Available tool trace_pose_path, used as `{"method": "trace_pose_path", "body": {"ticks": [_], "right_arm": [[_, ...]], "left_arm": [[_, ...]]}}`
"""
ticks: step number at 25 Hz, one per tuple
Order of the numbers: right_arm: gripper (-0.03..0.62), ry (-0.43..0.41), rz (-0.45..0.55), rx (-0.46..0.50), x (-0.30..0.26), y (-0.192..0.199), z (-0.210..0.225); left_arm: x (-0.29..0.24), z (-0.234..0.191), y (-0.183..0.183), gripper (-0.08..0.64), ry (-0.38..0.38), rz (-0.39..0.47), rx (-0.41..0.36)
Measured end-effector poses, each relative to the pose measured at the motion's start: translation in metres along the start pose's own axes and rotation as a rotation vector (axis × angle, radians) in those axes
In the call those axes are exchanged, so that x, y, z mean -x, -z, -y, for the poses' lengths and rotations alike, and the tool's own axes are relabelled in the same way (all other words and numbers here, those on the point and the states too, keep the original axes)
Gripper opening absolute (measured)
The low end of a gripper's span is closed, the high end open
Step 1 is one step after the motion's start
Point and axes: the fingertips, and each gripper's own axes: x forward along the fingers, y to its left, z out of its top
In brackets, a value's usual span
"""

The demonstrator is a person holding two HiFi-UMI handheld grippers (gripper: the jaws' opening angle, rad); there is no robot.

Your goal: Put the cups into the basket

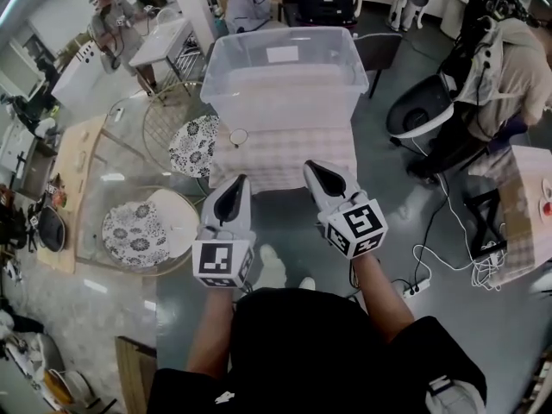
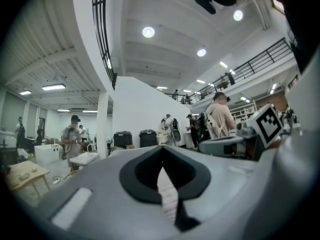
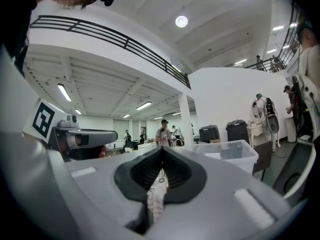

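Right now both claws hover short of the table (image 1: 285, 160): left gripper (image 1: 236, 185) and right gripper (image 1: 313, 170) are each pinched closed on nothing, seemingly lining up, since the cup (image 1: 238, 136) stands just outside the basket (image 1: 332, 93).

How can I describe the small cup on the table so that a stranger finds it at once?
Look for the table covered in pale checks, which carries a big clear plastic bin. The cup stands on that table by the bin's near left corner. It is the only small round thing there.
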Motion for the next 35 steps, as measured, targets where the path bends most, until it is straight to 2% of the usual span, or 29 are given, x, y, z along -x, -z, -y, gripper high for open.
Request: {"method": "trace_pose_path", "body": {"ticks": [15, 35], "right_arm": [[0.0, 0.01, -0.022, 0.014, -0.05, 0.0, 0.018], [0.0, 0.063, -0.047, 0.013, -0.167, 0.006, 0.04]], "left_arm": [[-0.049, -0.031, 0.007, 0.006, 0.037, 0.009, 0.035], [-0.12, -0.138, 0.024, 0.006, 0.064, 0.008, 0.078]]}}
